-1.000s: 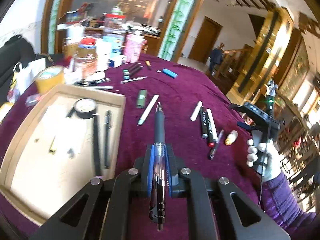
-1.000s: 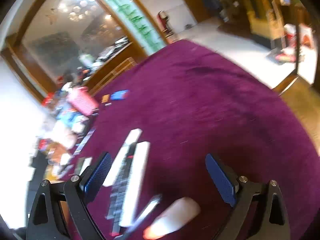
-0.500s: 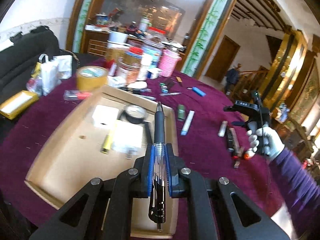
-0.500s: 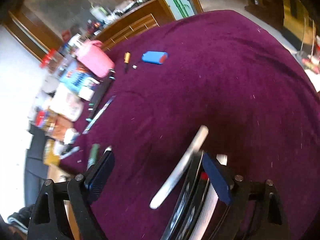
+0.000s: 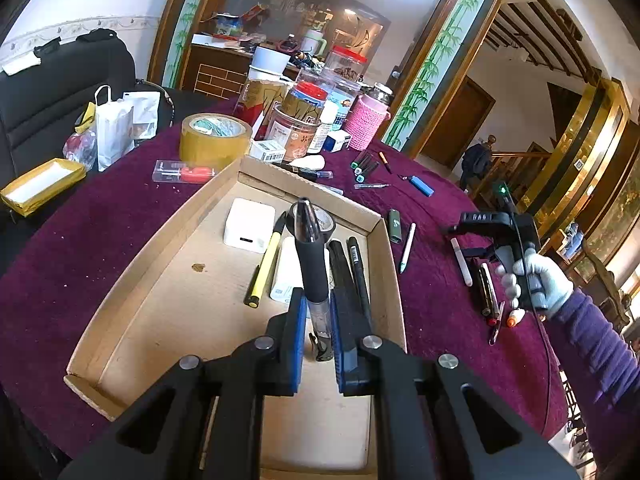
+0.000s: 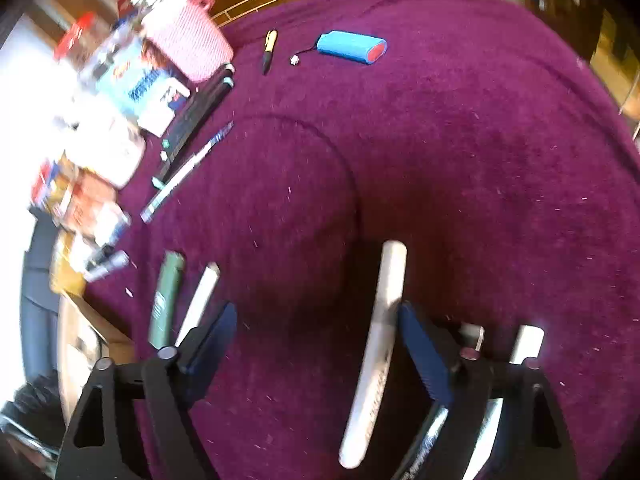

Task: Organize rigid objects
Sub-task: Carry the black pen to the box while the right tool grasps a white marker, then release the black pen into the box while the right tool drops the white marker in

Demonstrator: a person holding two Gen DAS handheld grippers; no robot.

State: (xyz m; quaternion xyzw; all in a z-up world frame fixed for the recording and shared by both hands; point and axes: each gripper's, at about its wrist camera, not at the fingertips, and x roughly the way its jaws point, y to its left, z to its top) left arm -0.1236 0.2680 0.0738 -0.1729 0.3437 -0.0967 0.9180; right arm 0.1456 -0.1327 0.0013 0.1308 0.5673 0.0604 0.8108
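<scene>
Left wrist: left tool (image 5: 316,334) clamps pen (image 5: 312,264) over cardboard tray (image 5: 384,248); maroon tablecloth (image 5: 100,240). Right tool (image 6: 316,334) closing, nothing gripped.

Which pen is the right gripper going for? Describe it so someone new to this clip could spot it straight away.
On the purple tablecloth, right of the cardboard tray, lies a row of pens. The right gripper, jaws closing, has the white marker between its pads, not yet pinched. It is the leftmost of that row, plain white, beside a black pen.
</scene>
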